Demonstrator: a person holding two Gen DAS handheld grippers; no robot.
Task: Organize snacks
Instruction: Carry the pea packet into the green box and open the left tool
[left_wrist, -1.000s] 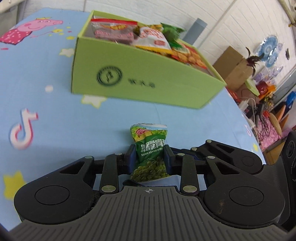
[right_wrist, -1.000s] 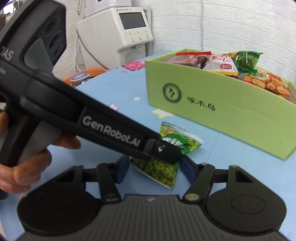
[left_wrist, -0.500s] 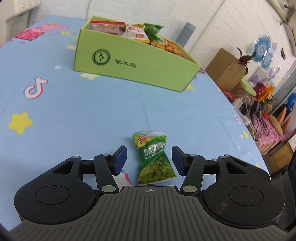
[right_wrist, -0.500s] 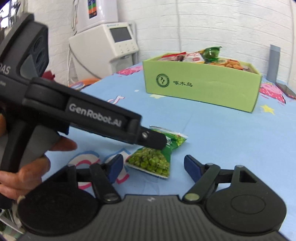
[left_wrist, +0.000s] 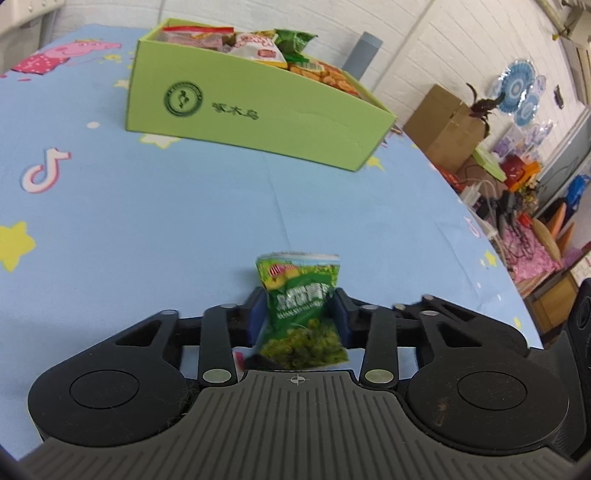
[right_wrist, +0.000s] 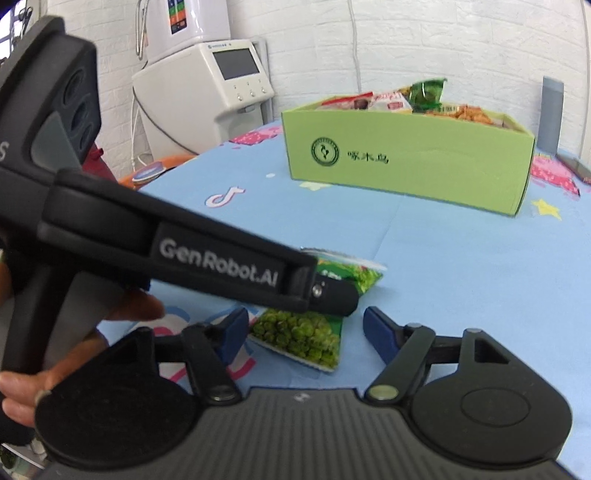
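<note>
The left gripper (left_wrist: 298, 314) has just closed its jaws on the green pea packet (left_wrist: 300, 310).

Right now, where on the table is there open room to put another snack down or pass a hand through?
The blue tablecloth is bare between the green box and the pea packet, and left toward the star prints. The box is crowded with snacks. Around the packet it is tight: left gripper clamps it, right gripper stands open beside it.
</note>
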